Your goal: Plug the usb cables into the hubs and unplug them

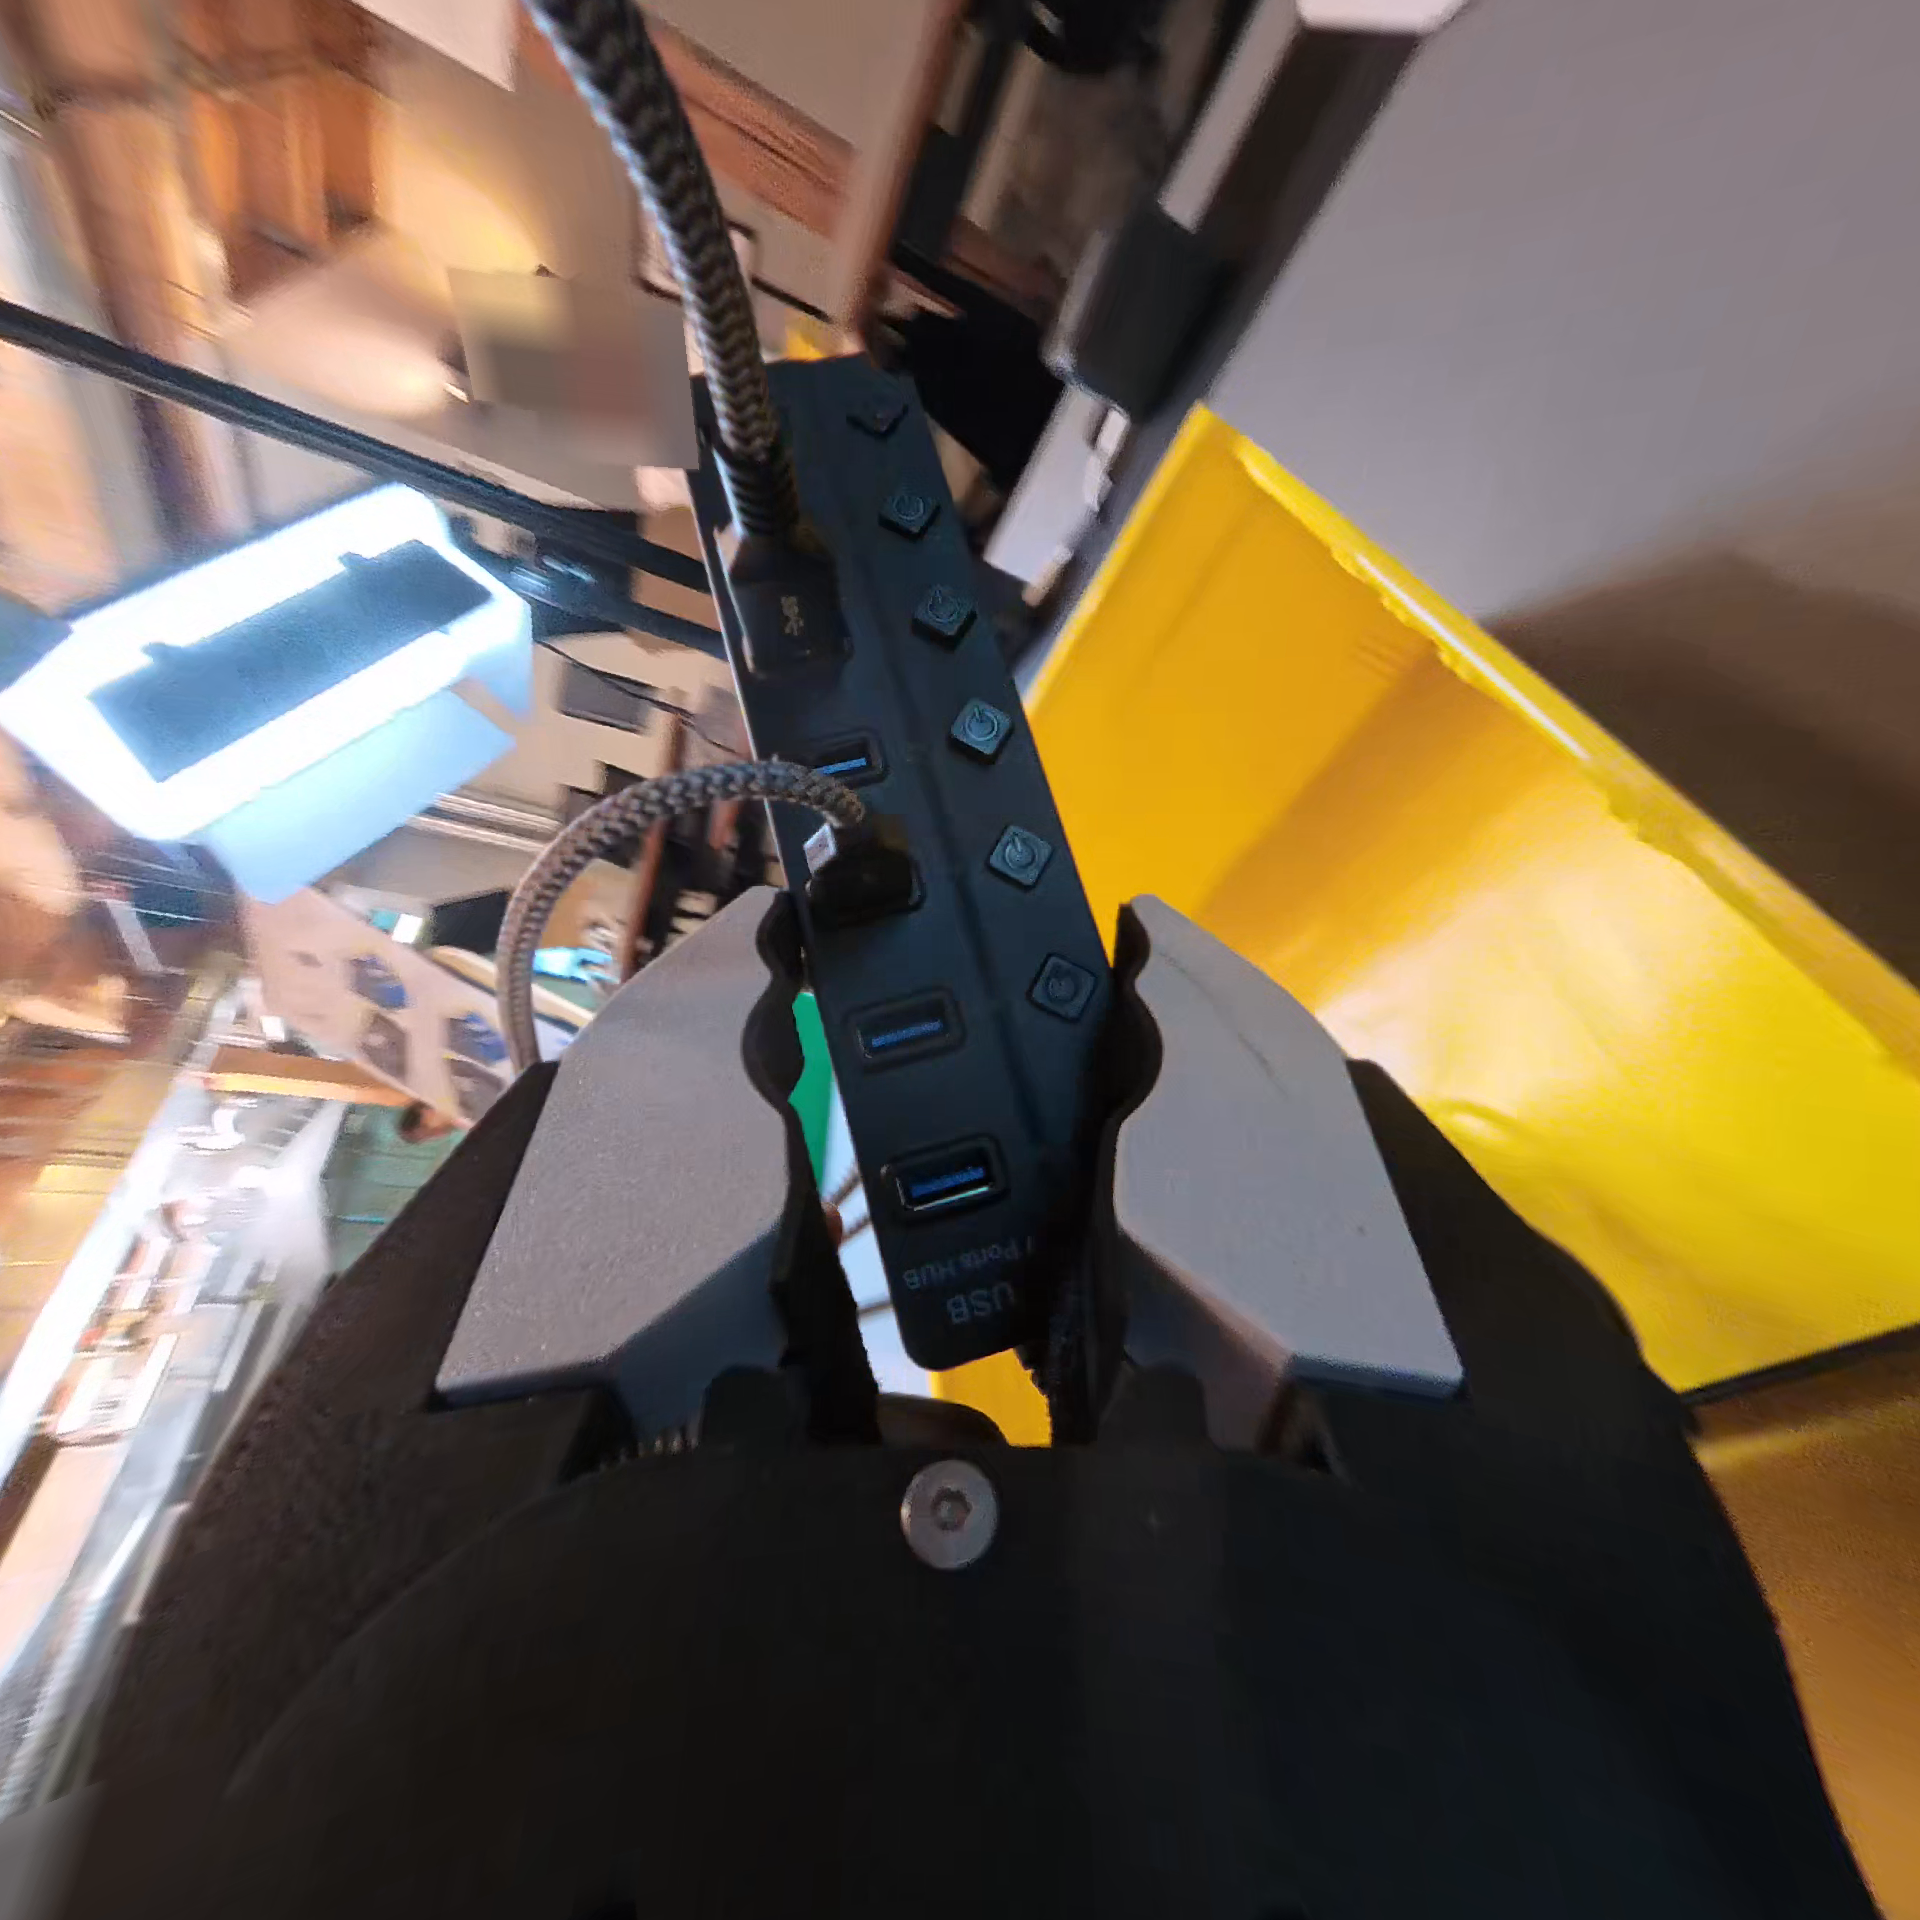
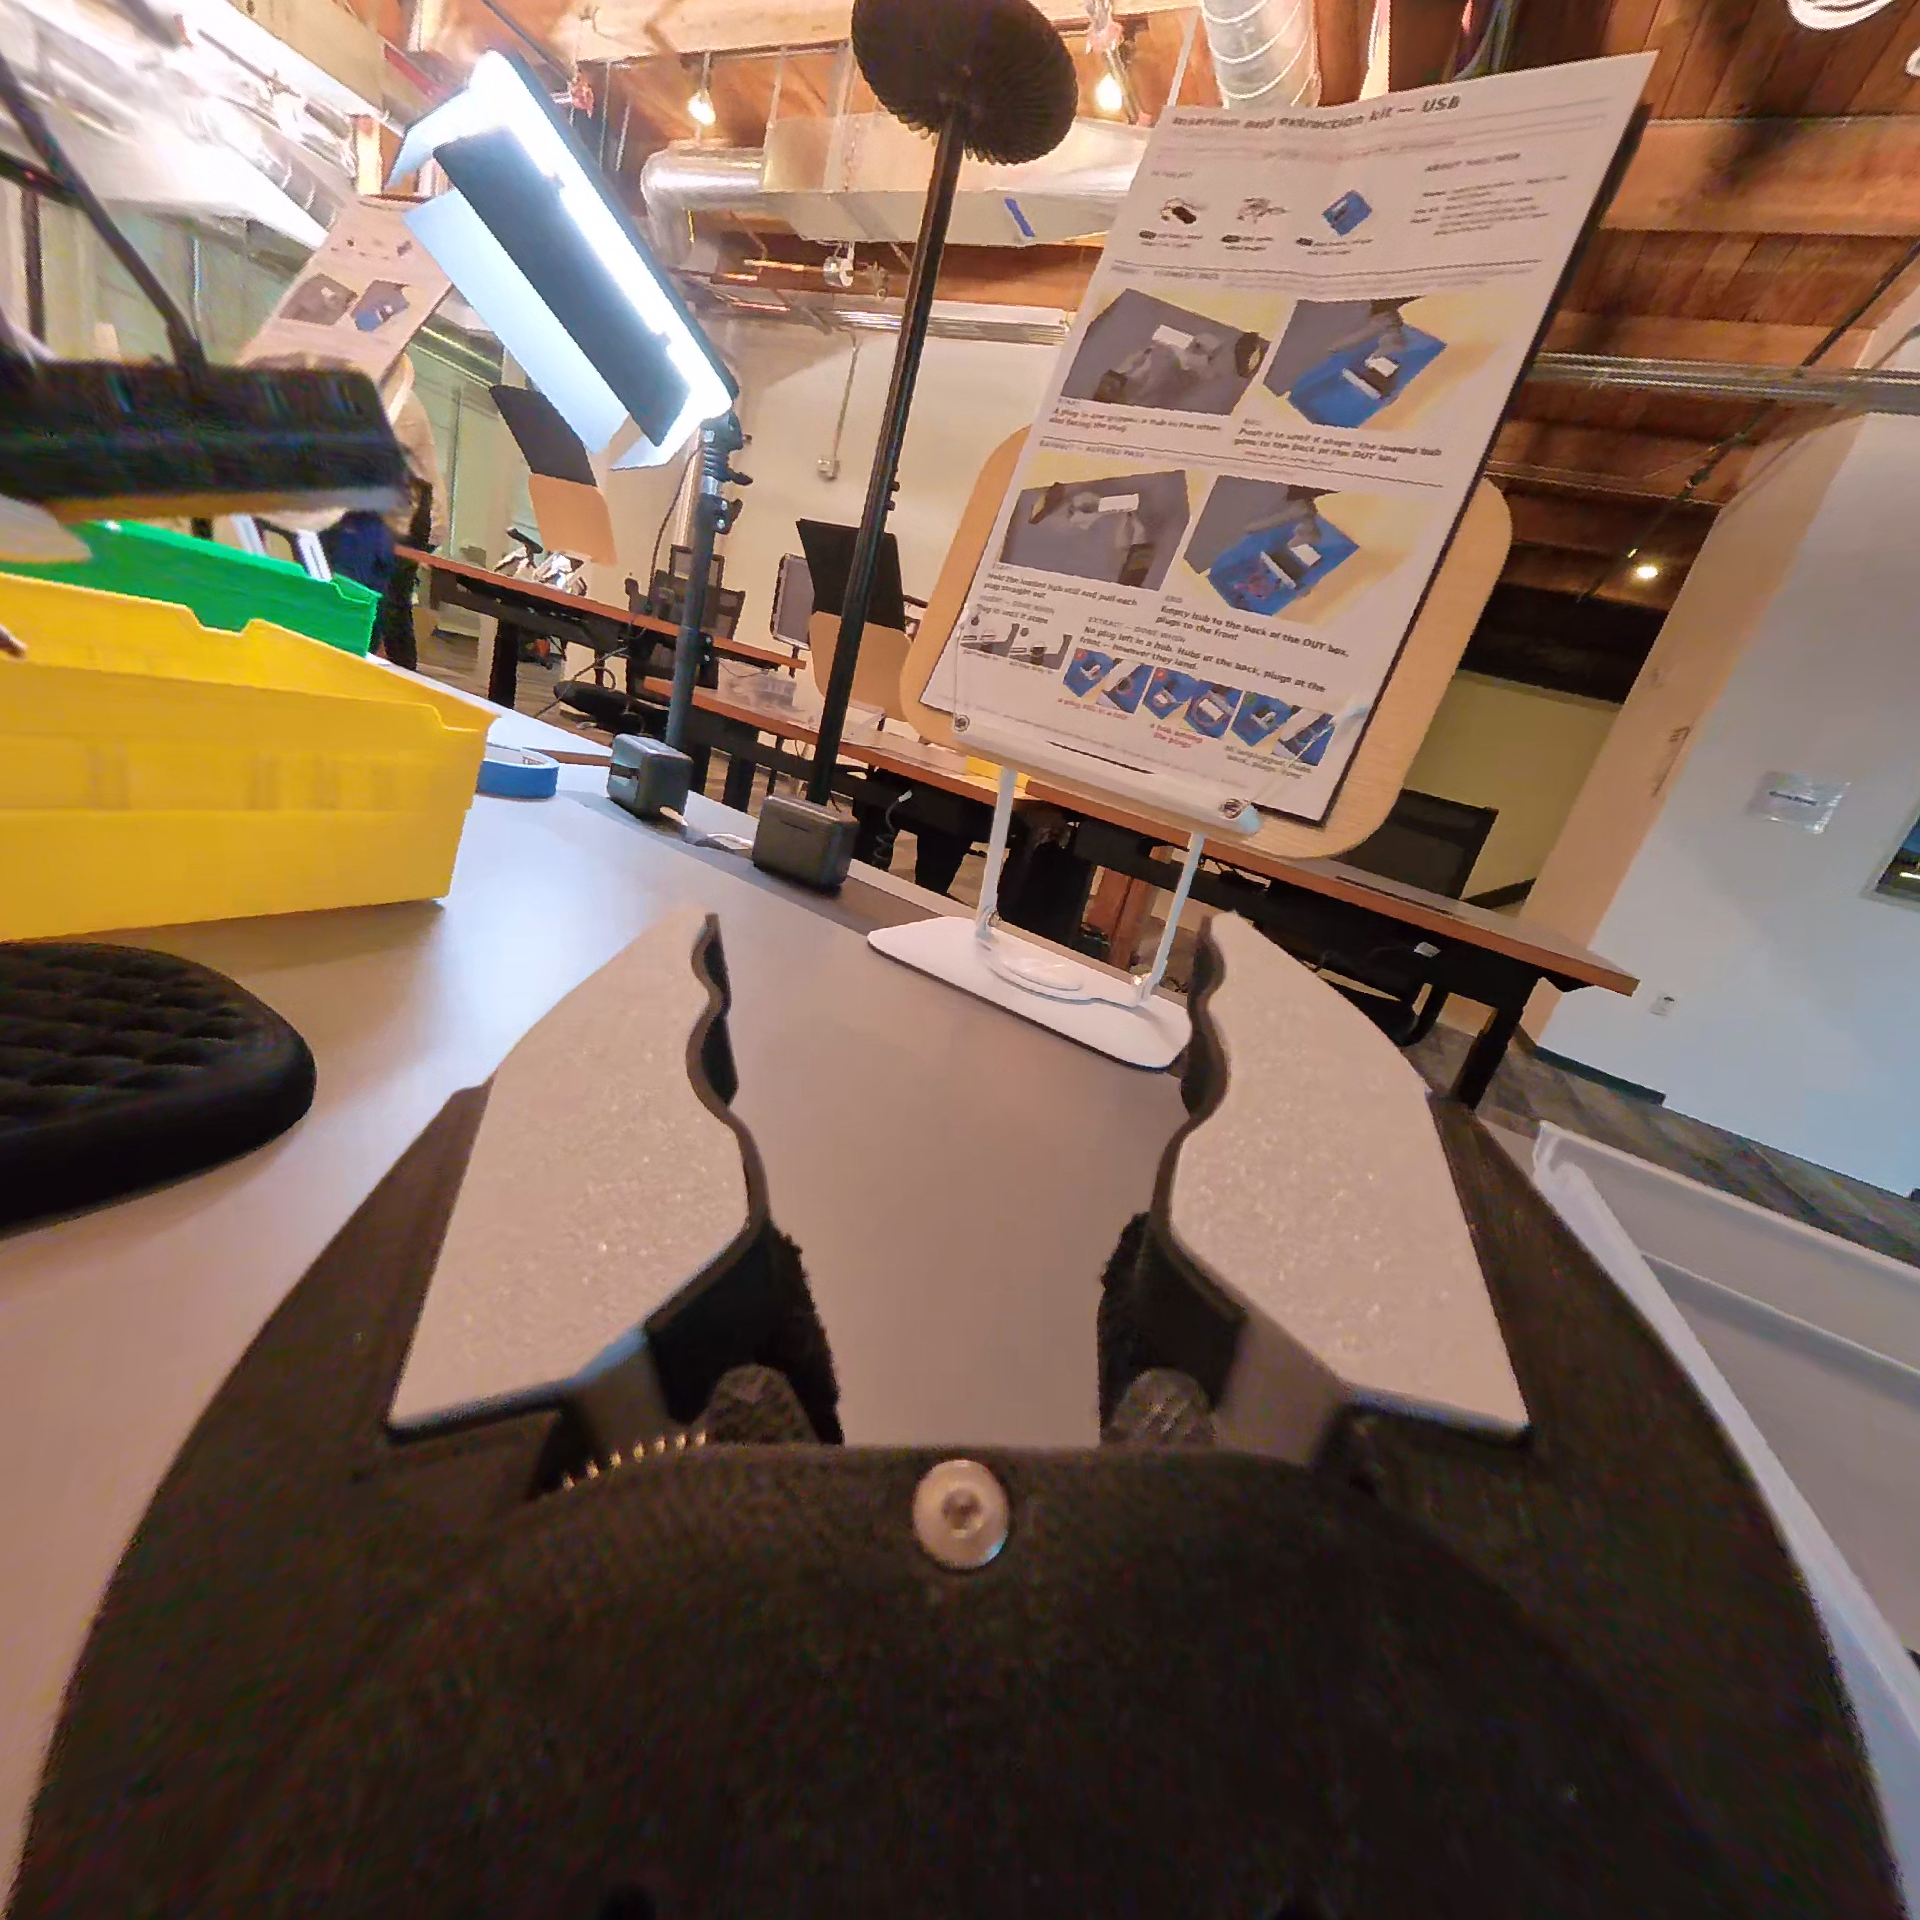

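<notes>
In the left wrist view my left gripper [image 1: 951, 925] is shut on a long black USB hub [image 1: 940, 894] and holds it lifted and tilted. The hub has a row of blue ports and a row of small buttons. A braided cable plug [image 1: 784, 613] sits in an upper port. A second braided cable [image 1: 582, 883] ends in a plug [image 1: 862, 883] in a port just past my left fingertip. In the right wrist view my right gripper [image 2: 961, 966] is open and empty above the grey table [image 2: 935, 1143]. The other gripper shows blurred at the upper left [image 2: 197, 436].
A yellow bin [image 1: 1455, 935] lies right of the hub; it also shows in the right wrist view [image 2: 208, 769] with a green bin [image 2: 229, 592] behind. An instruction sheet on a white stand [image 2: 1247, 468], a black pad [image 2: 125, 1060], blue tape [image 2: 520, 774], lamp poles and a white bin edge [image 2: 1766, 1299] surround the table. One gripper's finger ends stand about 40 cm off the other's.
</notes>
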`<state>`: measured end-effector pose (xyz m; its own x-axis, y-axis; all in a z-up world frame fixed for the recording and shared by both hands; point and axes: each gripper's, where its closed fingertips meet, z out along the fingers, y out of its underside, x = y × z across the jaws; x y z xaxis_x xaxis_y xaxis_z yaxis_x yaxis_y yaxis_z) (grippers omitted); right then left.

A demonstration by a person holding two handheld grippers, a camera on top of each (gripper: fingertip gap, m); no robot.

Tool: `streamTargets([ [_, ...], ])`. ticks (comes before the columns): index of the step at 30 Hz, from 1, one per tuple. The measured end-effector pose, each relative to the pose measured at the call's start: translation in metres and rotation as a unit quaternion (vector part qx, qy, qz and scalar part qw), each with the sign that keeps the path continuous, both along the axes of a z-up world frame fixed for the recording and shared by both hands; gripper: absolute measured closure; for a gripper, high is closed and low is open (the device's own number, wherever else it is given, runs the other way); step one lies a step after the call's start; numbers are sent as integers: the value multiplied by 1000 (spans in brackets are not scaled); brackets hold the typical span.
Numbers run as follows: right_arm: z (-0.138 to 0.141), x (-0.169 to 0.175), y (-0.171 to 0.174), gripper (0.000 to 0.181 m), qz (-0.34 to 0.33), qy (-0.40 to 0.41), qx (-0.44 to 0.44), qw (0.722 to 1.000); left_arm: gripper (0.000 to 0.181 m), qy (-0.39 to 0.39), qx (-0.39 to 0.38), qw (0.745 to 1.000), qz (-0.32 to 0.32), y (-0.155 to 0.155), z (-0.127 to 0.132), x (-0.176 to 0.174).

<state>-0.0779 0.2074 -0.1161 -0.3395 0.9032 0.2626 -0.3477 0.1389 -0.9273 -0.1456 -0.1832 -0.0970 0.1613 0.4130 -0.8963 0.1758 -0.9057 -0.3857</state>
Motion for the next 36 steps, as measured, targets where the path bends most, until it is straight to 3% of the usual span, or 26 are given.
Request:
streamTargets([
  [6, -3, 0, -8, 97, 5, 1, 30, 1000, 124, 164, -11, 986, -36, 25, 65, 22],
  [11, -6, 1, -14, 98, 9, 3, 57, 998, 124, 290, -21, 953, -85, 62, 120, 50],
  [19, -13, 0, -20, 99, -1, 3, 114, 994, 123, 344, 32, 916, -205, 158, 155, 79],
  [24, -11, 3, -22, 107, -22, 28, 153, 988, 124, 319, 91, 905, -265, 205, 126, 80],
  [31, 48, 58, -46, 137, -25, 235, 159, 959, 125, 246, 76, 913, -317, 255, 54, 86],
  [36, 69, 74, -78, 140, 15, 249, 130, 960, 125, 207, 63, 915, -341, 275, 21, 95],
])
